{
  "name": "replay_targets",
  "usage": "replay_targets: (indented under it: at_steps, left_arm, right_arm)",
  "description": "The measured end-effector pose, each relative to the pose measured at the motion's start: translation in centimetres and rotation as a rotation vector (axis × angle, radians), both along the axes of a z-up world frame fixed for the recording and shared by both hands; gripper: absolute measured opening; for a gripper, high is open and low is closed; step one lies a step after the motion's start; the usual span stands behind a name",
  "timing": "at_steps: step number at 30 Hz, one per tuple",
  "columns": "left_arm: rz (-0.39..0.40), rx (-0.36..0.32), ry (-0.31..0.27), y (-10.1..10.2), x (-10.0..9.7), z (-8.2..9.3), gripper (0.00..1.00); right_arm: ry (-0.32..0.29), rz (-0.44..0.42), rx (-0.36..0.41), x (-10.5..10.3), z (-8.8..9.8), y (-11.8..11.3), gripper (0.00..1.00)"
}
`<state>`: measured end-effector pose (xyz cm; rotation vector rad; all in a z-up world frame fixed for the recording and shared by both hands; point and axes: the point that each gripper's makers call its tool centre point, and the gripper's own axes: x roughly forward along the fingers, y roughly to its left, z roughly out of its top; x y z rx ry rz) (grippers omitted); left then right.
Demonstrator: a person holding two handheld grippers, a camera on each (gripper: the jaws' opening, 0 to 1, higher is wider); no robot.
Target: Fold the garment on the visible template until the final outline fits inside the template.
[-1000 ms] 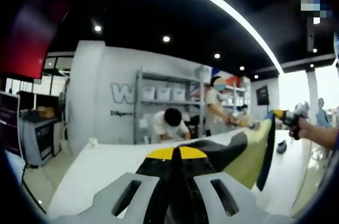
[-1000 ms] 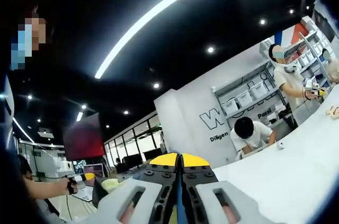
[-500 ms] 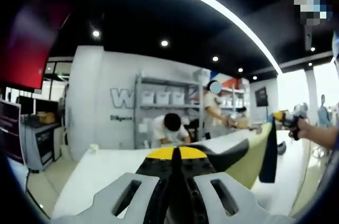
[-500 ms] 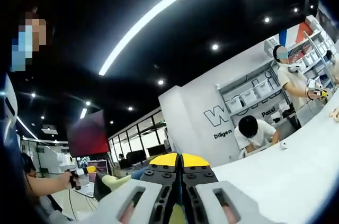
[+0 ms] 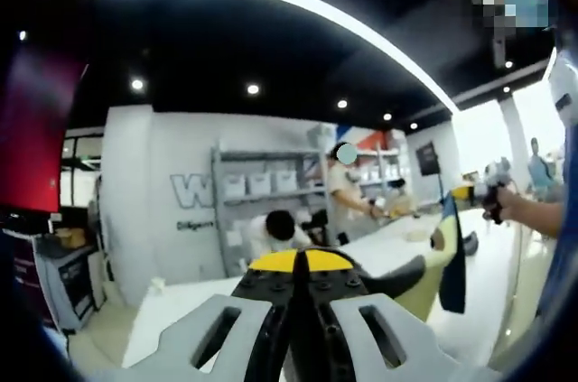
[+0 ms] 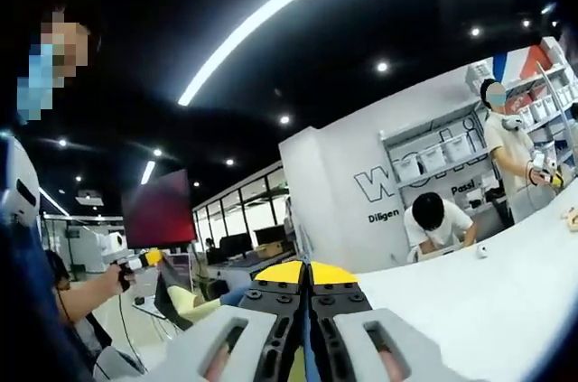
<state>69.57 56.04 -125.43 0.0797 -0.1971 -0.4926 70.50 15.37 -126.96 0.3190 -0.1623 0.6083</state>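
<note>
Left gripper view: left tool (image 5: 305,266) pinching the garment (image 5: 432,265), right tool (image 5: 470,194) clamped on its far edge.

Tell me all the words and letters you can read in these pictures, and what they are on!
"W": big letter on the white wall, cut off by the shelves.
"Diligen": small dark word under it on the wall; the rest is hidden.
"Pas": dark word behind the shelves, blurred and partly hidden.
The same wall words in the left gripper view are too blurred to read.
</note>
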Motion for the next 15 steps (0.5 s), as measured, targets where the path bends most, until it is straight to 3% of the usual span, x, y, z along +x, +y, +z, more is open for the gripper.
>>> replay_targets:
  at_steps: [4, 7, 11, 12, 13, 15]
  left_arm:
    - [-0.018, 0.020, -0.002, 0.0, -1.6, 0.9, 0.03]
    - [-0.063, 0.009, 0.021, -0.1, -2.8, 0.9, 0.03]
    - [-0.106, 0.018, 0.091, -0.1, -2.6, -0.9, 0.03]
    - [-0.097, -0.003, 0.202, 0.5, -0.5, -4.9, 0.03]
    - [-0.089, 0.030, 0.235, 0.6, 0.7, -7.1, 0.03]
    - [-0.054, 0.047, 0.276, 0.9, 2.4, -9.7, 0.03]
  right_arm:
    - [-0.005, 0.016, 0.005, -1.7, 2.0, 0.4, 0.00]
    - [0.053, 0.031, 0.077, -2.3, 2.7, 0.1, 0.00]
    - [0.113, -0.009, 0.055, -1.4, 1.6, -0.5, 0.00]
    - [0.247, -0.045, 0.000, 1.7, -3.3, -1.2, 0.00]
    - [0.290, -0.050, -0.011, 2.6, -5.0, -1.2, 0.00]
    - [0.331, -0.064, -0.038, 4.4, -7.9, -1.2, 0.00]
